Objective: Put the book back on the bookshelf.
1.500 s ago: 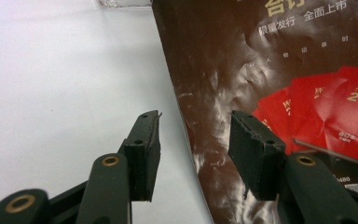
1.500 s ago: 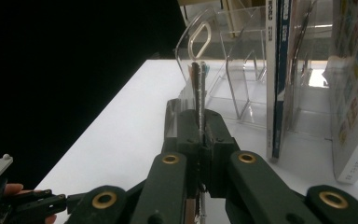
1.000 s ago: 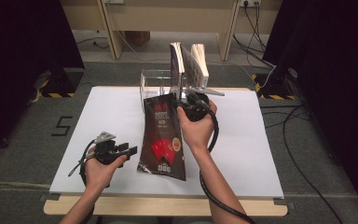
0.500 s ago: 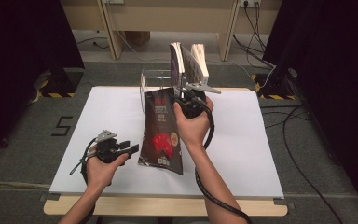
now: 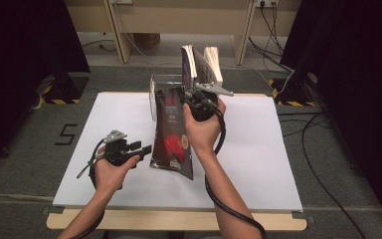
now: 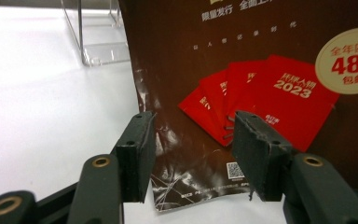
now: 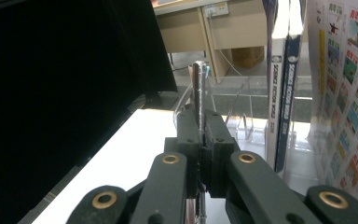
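A dark brown magazine [image 5: 171, 132] with red envelopes printed on its cover [image 6: 261, 70] hangs nearly upright over the white tabletop [image 5: 268, 159]. My right gripper [image 5: 189, 99] is shut on its top edge, which shows as a thin sheet [image 7: 199, 88] between the jaws [image 7: 204, 126]. My left gripper [image 5: 146, 148] hovers at the magazine's lower left corner. Its jaws [image 6: 191, 149] have just been opening, and the pads press on nothing; the magazine's corner lies just beyond them.
A clear acrylic book stand [image 5: 159, 84] sits at the table's far edge with two books [image 5: 201, 62] upright in it, their spines [image 7: 282, 93] close to the right of my right gripper. Dark curtains flank the table; desks and cables lie beyond.
The right gripper has raised the magazine and carried it toward the stand, so it hangs more upright. The left hand has risen slightly beside the magazine's lower corner.
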Demonstrator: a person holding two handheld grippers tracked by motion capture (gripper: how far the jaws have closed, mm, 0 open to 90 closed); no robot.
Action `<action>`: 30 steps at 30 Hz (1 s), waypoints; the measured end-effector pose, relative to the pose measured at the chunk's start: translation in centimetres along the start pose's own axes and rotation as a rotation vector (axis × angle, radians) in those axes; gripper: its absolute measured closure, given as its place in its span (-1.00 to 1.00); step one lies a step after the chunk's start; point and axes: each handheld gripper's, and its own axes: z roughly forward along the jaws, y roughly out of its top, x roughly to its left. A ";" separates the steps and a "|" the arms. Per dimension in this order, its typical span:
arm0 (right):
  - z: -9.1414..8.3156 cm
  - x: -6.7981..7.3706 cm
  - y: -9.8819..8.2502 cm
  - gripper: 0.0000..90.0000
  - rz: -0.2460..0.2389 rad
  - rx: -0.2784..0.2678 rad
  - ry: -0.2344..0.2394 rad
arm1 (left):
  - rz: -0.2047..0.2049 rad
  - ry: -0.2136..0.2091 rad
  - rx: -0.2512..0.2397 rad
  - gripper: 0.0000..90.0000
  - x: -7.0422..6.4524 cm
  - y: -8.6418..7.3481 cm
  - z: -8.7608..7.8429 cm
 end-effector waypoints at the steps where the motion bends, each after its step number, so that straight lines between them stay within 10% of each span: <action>1: 0.1 0.1 0.1 0.94 0.000 -0.003 0.001 | -0.002 -0.001 -0.007 0.07 0.0 0.2 0.0; 30: 1.9 1.4 1.8 0.93 -0.033 -0.052 -0.058 | 0.013 -0.044 -0.085 -0.03 -2.0 4.6 1.0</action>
